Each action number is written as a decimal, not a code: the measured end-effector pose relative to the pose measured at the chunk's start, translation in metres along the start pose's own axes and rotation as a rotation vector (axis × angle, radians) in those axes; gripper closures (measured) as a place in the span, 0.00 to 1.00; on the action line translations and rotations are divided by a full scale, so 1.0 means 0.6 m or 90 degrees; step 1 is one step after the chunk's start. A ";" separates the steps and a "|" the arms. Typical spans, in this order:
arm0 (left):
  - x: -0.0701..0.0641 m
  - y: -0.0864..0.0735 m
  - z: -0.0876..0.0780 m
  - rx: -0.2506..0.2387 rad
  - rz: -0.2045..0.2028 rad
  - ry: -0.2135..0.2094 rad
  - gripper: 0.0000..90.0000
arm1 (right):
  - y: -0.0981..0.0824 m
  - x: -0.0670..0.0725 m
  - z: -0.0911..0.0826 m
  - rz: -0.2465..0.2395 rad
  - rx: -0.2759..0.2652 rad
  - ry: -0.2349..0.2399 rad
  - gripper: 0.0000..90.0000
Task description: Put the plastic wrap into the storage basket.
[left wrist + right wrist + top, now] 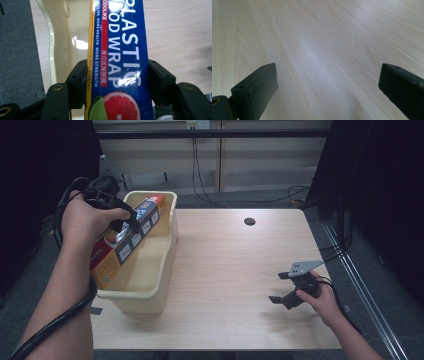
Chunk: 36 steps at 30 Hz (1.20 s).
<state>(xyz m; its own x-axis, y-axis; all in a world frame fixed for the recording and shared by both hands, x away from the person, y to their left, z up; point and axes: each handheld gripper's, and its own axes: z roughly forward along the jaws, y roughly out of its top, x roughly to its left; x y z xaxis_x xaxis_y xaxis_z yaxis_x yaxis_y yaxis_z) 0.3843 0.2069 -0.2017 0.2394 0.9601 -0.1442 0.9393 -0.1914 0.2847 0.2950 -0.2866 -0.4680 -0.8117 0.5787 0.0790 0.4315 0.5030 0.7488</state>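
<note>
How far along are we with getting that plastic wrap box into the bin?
Done: the left tool is shut on the plastic wrap box and has it over the cream bin. In hand: the box sits tilted across the bin, its upper end at the far rim. Left: lower it inside and release. The right tool rests open on the table, holding nothing.

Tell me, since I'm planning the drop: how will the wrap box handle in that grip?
The wrap box looks stiff: the left gripper clamps its sides without visible denting. Its glossy print may be slippery. Long and held aslant over the bin, it might pivot.
</note>
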 end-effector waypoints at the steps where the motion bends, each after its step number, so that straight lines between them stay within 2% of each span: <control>1: 0.001 -0.001 0.003 0.002 -0.002 -0.001 0.46 | 0.000 0.000 0.000 -0.001 0.000 0.000 0.02; 8: 0.006 -0.003 0.020 0.012 -0.014 0.009 0.45 | 0.000 0.000 -0.001 0.000 -0.001 0.002 0.02; 12: 0.007 -0.005 0.031 0.017 -0.021 0.005 0.45 | 0.000 -0.001 -0.001 -0.002 -0.003 -0.001 0.02; 26: 0.009 -0.007 0.066 0.035 -0.026 0.017 0.45 | 0.000 -0.001 -0.001 0.001 -0.002 0.004 0.02; 31: 0.010 -0.008 0.081 0.043 -0.028 0.012 0.45 | 0.000 -0.001 0.000 0.000 -0.001 0.005 0.02; 33: 0.009 -0.008 0.089 0.046 -0.037 0.010 0.45 | 0.000 -0.002 0.000 -0.002 -0.002 0.001 0.02; 36: 0.011 -0.008 0.095 0.051 -0.033 0.010 0.45 | 0.001 -0.001 0.000 0.000 -0.002 0.005 0.02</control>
<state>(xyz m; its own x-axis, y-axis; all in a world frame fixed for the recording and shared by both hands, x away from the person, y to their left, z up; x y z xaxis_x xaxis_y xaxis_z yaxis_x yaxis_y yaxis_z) 0.3952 0.2024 -0.2578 0.1861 0.9722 -0.1422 0.9673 -0.1560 0.2000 0.2955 -0.2869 -0.4676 -0.8152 0.5730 0.0844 0.4299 0.5010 0.7511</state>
